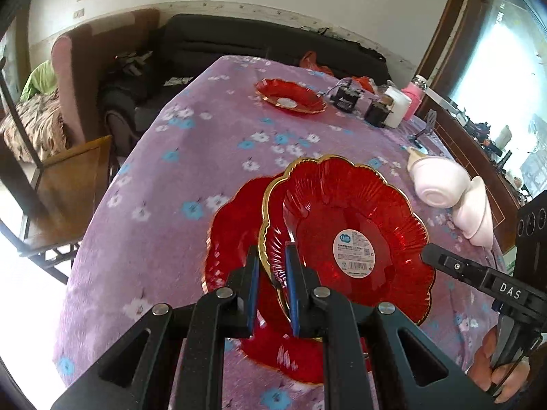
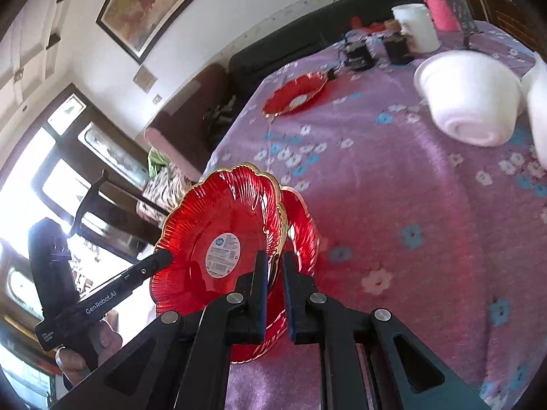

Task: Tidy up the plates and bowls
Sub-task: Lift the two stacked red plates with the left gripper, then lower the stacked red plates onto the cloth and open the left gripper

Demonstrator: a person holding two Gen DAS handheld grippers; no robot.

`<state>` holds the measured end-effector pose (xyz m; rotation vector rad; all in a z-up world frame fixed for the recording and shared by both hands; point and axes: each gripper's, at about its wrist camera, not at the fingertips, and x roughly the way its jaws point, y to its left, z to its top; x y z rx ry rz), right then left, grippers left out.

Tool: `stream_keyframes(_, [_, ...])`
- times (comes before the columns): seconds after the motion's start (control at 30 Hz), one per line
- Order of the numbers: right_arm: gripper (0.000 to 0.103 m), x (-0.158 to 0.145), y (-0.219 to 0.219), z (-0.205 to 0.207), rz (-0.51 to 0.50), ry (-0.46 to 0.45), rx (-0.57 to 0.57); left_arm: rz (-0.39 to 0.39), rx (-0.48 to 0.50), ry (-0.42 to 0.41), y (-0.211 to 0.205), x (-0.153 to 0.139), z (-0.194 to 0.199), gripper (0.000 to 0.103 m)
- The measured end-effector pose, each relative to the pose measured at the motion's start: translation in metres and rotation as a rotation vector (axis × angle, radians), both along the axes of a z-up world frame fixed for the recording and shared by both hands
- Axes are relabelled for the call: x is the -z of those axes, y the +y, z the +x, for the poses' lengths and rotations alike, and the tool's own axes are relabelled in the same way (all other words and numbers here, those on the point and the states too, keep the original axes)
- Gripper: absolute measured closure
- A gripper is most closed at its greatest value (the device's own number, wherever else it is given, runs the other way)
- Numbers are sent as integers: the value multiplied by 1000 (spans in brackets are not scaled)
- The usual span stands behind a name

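Note:
A red glass plate with a gold rim [image 1: 345, 232] is held tilted above a second red plate [image 1: 236, 239] that lies on the purple flowered tablecloth. My left gripper [image 1: 271, 266] is shut on the tilted plate's left rim. My right gripper [image 2: 273, 273] is shut on its opposite rim [image 2: 218, 225]; its finger also shows in the left wrist view [image 1: 444, 259]. The lower plate peeks out behind in the right wrist view [image 2: 304, 225]. A third red plate [image 1: 289, 95] lies at the table's far side. Two white bowls [image 1: 441, 184] lie on their sides at the right.
Small black boxes [image 1: 347, 97], a white cup [image 1: 398, 106] and a pink bottle [image 1: 415, 97] stand at the far right corner of the table. A dark sofa [image 1: 239, 37] is behind the table, a wooden chair [image 1: 68, 184] to its left.

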<state>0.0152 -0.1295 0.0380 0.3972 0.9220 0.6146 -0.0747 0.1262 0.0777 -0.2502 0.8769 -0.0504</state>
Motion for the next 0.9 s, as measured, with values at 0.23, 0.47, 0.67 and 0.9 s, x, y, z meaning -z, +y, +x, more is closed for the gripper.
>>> stream_keyframes(0.23, [93, 13, 12, -3, -36, 19, -19, -11, -13, 22, 9, 12, 0, 89])
stream_keyframes(0.47, [93, 20, 16, -2, -78, 18, -12, -6, -15, 43, 7, 23, 5, 89])
stream_keyframes(0.67, [93, 16, 28, -7, -176, -43, -15, 41, -23, 33, 4, 25, 5, 89])
stream_keyframes(0.9, [93, 15, 37, -12, -249, -85, -22, 54, -21, 32, 4, 25, 4, 89])
